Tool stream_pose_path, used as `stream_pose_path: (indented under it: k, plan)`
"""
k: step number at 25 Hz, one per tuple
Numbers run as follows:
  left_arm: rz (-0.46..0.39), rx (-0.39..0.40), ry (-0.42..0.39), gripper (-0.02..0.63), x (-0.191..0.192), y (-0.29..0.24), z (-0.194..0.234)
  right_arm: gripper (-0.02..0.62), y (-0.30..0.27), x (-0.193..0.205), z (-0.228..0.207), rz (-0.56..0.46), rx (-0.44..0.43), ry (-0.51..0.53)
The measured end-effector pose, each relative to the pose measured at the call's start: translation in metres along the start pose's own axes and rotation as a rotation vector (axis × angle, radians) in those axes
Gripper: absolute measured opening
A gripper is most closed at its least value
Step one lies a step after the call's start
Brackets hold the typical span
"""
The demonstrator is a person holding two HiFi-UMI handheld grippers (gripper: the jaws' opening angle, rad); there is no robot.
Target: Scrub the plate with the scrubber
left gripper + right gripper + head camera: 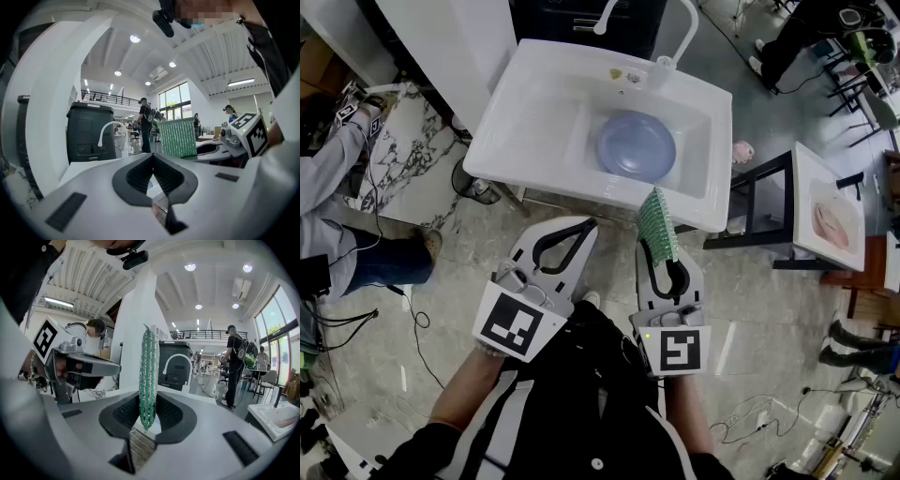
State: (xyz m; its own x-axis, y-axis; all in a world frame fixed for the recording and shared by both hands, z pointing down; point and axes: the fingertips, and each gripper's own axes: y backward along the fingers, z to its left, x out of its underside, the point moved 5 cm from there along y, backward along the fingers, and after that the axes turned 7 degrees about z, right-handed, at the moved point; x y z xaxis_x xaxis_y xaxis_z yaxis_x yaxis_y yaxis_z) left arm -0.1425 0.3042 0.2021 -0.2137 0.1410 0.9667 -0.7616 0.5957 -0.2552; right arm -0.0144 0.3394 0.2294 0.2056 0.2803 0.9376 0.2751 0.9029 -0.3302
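Your right gripper (659, 251) clamps the green scrubber (657, 223) on edge; your left gripper (586, 228) is closed, empty. The plate (636, 145) lies flat in the sink (520, 103) ahead. Reach in, turn the scrubber's broad face down, and rub in circles.

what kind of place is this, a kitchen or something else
Probably a big open lab or workshop hall, not a home kitchen: a free-standing white sink on bare floor, loose cables, and a mezzanine railing under a high ceiling.

In the head view, the lower end of the scrubber (657, 223) is hidden inside the right gripper (664, 253). A yellow item (617, 73) on the sink (517, 112) rim is too small to identify.
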Motion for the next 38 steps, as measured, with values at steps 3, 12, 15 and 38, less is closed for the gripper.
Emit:
stream_pose_path:
  k: [3,12,15,38]
  plan:
    - [0.003,-0.001,-0.002,0.0,-0.001,0.0,0.001,0.092,0.0,-0.002,0.0,-0.002,-0.002,0.0]
    - [0.009,-0.02,0.007,0.0,0.0,-0.001,-0.003,0.092,0.003,0.001,-0.004,-0.002,-0.014,0.015]
    - [0.011,-0.034,0.005,0.0,-0.001,-0.002,-0.006,0.092,0.004,0.003,-0.007,0.001,-0.021,0.006]
    - [-0.001,-0.148,-0.002,0.0,-0.01,-0.012,-0.052,0.092,0.031,0.015,-0.048,-0.046,-0.084,0.019]
